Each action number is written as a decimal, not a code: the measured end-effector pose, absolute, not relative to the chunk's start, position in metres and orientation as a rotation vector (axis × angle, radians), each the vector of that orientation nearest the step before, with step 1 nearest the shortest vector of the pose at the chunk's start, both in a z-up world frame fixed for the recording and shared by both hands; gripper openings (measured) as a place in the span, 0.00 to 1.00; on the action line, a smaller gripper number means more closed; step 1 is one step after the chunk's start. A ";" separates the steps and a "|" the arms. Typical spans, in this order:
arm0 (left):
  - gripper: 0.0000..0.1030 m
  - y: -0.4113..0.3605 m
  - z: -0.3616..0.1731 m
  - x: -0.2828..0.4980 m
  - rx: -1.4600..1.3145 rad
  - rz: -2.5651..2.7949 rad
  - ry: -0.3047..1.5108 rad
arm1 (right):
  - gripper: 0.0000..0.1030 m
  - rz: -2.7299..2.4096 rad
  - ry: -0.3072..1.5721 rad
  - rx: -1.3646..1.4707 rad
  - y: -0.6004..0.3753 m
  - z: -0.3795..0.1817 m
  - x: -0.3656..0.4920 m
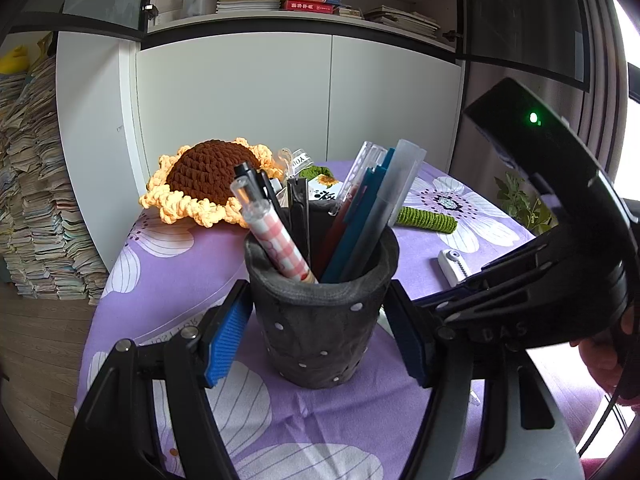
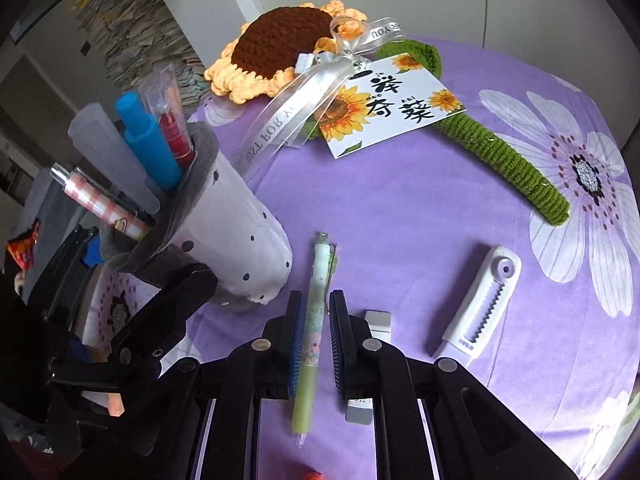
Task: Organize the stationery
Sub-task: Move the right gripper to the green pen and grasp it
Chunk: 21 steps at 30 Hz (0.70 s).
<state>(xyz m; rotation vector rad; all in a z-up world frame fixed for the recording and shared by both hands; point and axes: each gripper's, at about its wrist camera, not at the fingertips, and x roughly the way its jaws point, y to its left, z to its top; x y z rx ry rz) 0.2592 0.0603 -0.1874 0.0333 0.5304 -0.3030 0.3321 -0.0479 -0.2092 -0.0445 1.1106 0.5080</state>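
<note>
A dark felt pen holder with several pens stands on the purple flowered cloth. My left gripper straddles it, blue pads against its two sides. In the right wrist view the holder stands at the left. My right gripper is narrowed around a green pen lying on the cloth; a small gap shows beside the right pad. A white eraser lies just right of the gripper, and a white serrated cutter lies further right.
A crochet sunflower with a green stem, ribbon and card lies at the back of the table. White cabinets and bookshelves stand behind. Stacked papers are at the left. The right gripper's body sits close on the right.
</note>
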 end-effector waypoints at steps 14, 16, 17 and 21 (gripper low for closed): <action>0.65 0.059 -0.189 0.259 0.042 -0.302 0.536 | 0.12 0.504 1.114 -0.060 -0.049 -0.224 0.330; 0.65 0.059 -0.189 0.259 0.041 -0.302 0.538 | 0.12 0.489 1.112 -0.069 -0.049 -0.225 0.326; 0.65 0.059 -0.189 0.259 0.042 -0.302 0.538 | 0.12 0.474 1.111 -0.080 -0.050 -0.225 0.323; 0.65 0.059 -0.189 0.259 0.042 -0.302 0.538 | 0.12 0.440 1.106 -0.144 -0.056 -0.224 0.314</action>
